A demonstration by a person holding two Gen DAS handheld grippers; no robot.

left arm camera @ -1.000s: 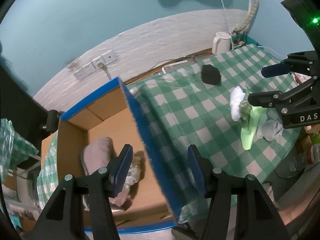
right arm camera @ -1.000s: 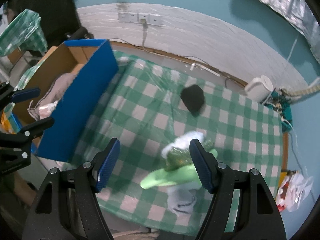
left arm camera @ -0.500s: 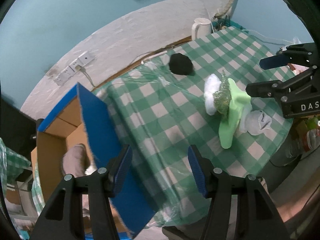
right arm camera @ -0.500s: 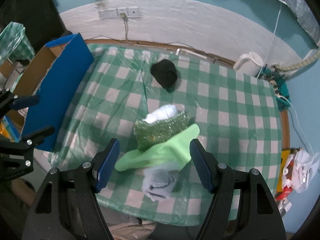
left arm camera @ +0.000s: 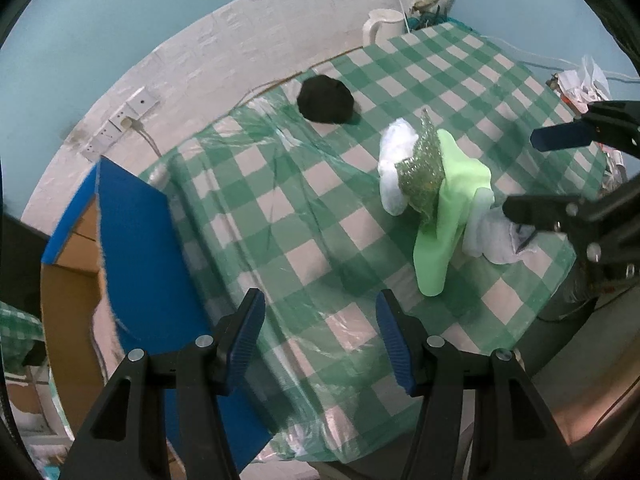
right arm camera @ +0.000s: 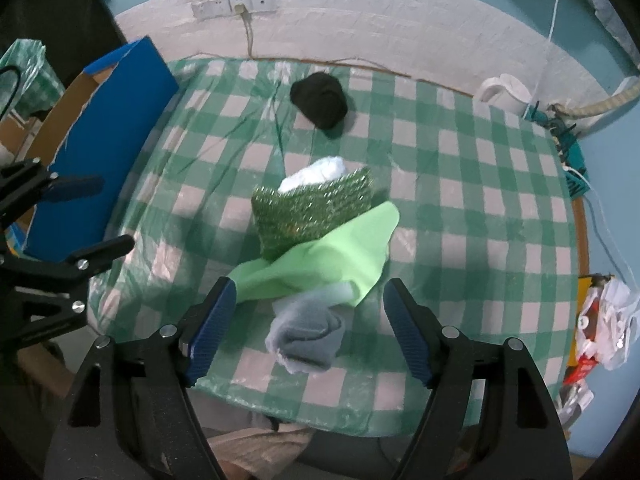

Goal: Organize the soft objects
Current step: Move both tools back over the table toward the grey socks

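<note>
A pile of soft things lies on the green checked tablecloth point(right arm camera: 460, 184): a white cloth point(right arm camera: 316, 172), a glittery green scrubber point(right arm camera: 316, 212), a light green cloth point(right arm camera: 320, 268) and a rolled grey sock point(right arm camera: 308, 336). A black soft lump point(right arm camera: 320, 98) lies farther back. My right gripper point(right arm camera: 308, 320) is open and empty, just above the grey sock. My left gripper point(left arm camera: 320, 328) is open and empty over the table's front left, left of the light green cloth point(left arm camera: 448, 220). The right gripper point(left arm camera: 532, 176) shows at the right edge of the left wrist view.
A blue-sided cardboard box point(left arm camera: 132, 240) stands at the table's left end; it also shows in the right wrist view point(right arm camera: 108, 128). A white kettle point(right arm camera: 504, 92) sits at the back right corner. Wall sockets point(right arm camera: 232, 4) and cables run behind the table. Packets point(right arm camera: 600, 320) lie at the right.
My left gripper has swung from over the box to over the table. My right gripper has come closer to the pile, with the grey sock now between its fingers. Both stayed open.
</note>
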